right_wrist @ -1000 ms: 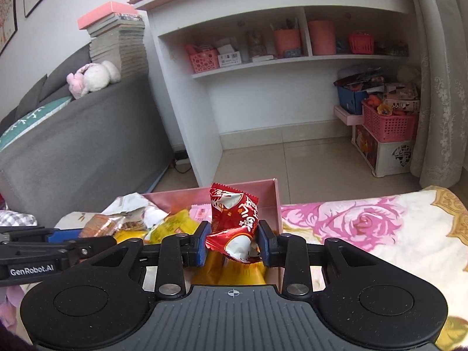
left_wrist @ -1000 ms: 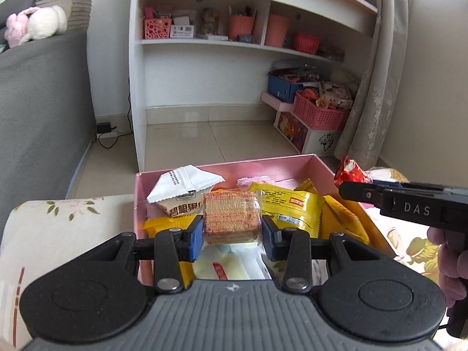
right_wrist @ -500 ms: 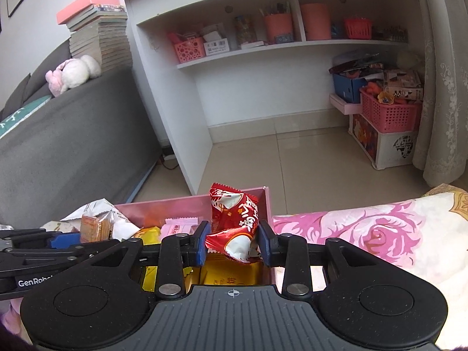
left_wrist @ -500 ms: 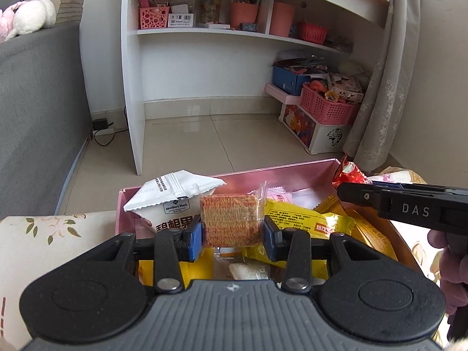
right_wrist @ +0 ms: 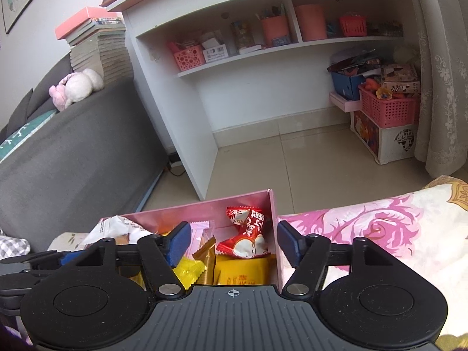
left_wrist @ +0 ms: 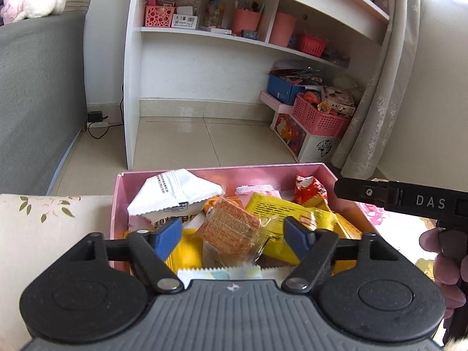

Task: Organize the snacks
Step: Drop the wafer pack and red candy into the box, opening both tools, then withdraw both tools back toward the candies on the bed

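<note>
A pink box point(left_wrist: 204, 172) on the flowered cover holds several snack packets. My left gripper point(left_wrist: 232, 234) is open above it; an orange wafer packet point(left_wrist: 229, 229) lies loose between the fingers on the pile, beside a white packet point(left_wrist: 175, 193) and a yellow packet point(left_wrist: 280, 213). My right gripper point(right_wrist: 232, 241) is open over the box's right end point(right_wrist: 273, 210); a red candy packet point(right_wrist: 247, 232) lies in the box between its fingers, also seen in the left wrist view point(left_wrist: 310, 191). The right gripper's finger point(left_wrist: 380, 194) shows at the left view's right.
The box sits at the edge of a flowered cover point(right_wrist: 365, 228). Beyond is tiled floor point(left_wrist: 219, 140), a white shelf unit point(left_wrist: 131, 87), a grey sofa point(right_wrist: 73, 152), pink baskets point(right_wrist: 389, 111) and a curtain point(left_wrist: 380, 87).
Both grippers opened. The wafer packet dropped from the left gripper onto the pile, and the red candy packet dropped from the right gripper into the box.
</note>
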